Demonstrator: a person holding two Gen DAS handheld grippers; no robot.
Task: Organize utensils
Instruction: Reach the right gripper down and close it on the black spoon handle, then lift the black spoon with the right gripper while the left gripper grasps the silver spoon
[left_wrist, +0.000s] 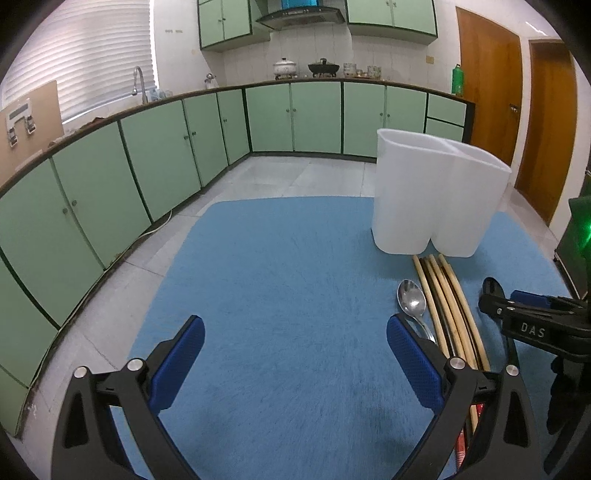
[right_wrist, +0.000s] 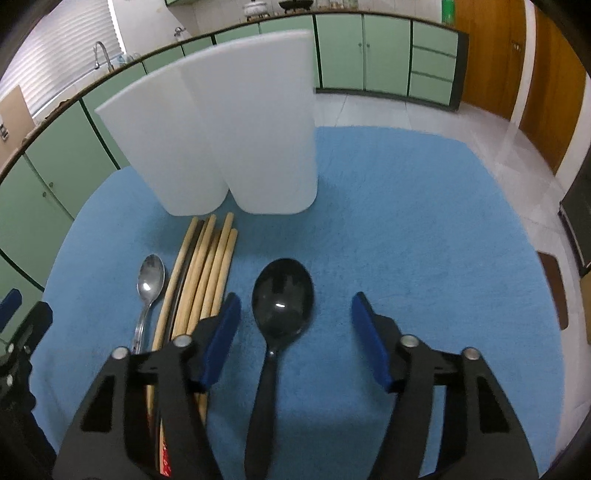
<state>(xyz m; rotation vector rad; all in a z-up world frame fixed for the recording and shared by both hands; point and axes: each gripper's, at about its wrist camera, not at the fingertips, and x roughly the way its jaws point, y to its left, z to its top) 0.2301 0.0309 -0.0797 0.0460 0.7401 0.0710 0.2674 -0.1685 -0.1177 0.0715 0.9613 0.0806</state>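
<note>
A white two-compartment holder stands upright on the blue mat. In front of it lie several wooden chopsticks, with a metal spoon on their left. A black spoon lies flat to their right, bowl toward the holder. My right gripper is open and straddles that spoon's bowl and neck, with its pads clear of the spoon. My left gripper is open over bare mat with nothing between its fingers, its right finger beside the metal spoon's handle.
The mat's edge drops to a grey tiled floor. Green cabinets curve around the left and back, and wooden doors are at the right. A dark object with a green light stands past the mat's right edge.
</note>
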